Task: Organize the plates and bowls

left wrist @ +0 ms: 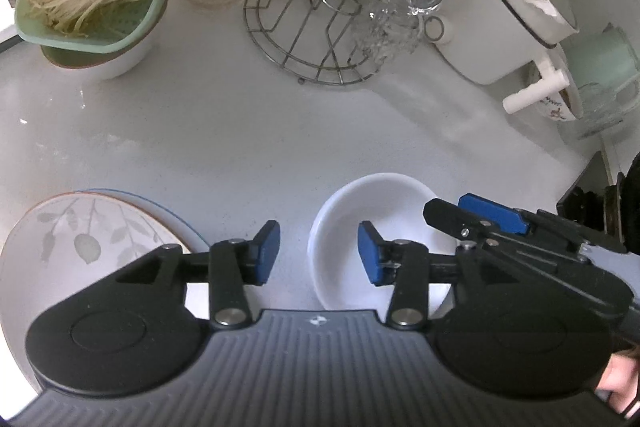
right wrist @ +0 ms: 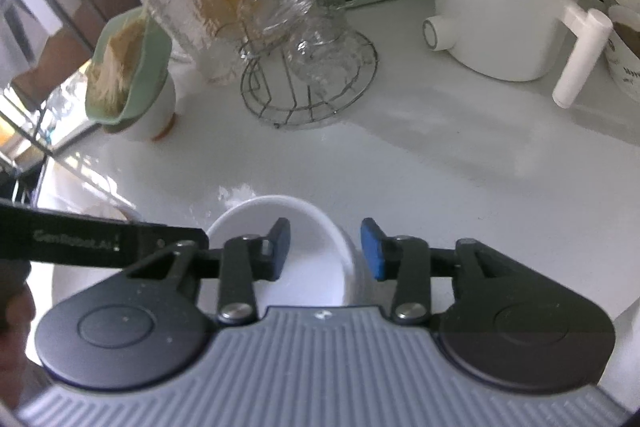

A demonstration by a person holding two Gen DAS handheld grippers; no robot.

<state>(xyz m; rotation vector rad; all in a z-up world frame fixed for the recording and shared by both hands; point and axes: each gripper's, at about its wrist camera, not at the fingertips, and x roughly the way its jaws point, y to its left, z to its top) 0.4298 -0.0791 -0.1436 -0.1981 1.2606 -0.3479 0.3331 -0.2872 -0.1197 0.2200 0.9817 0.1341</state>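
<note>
Bowl (right wrist: pixel 298 259) sits white and empty on the counter (right wrist: pixel 440 187), its right rim between the parted fingers of my right gripper (right wrist: pixel 325 247), pads clear of it, gripping nothing. My left gripper (left wrist: pixel 318 253) hangs over the bowl's left rim in the left wrist view, jaws partly open and empty too, so I judge both are placed to lift or steady it. Just left lies the leaf-patterned plate (left wrist: pixel 80 239) on a blue-rimmed one, likely the stack; farther back stand the wire rack (left wrist: pixel 312 39) and white pot (left wrist: pixel 500 27).
</note>
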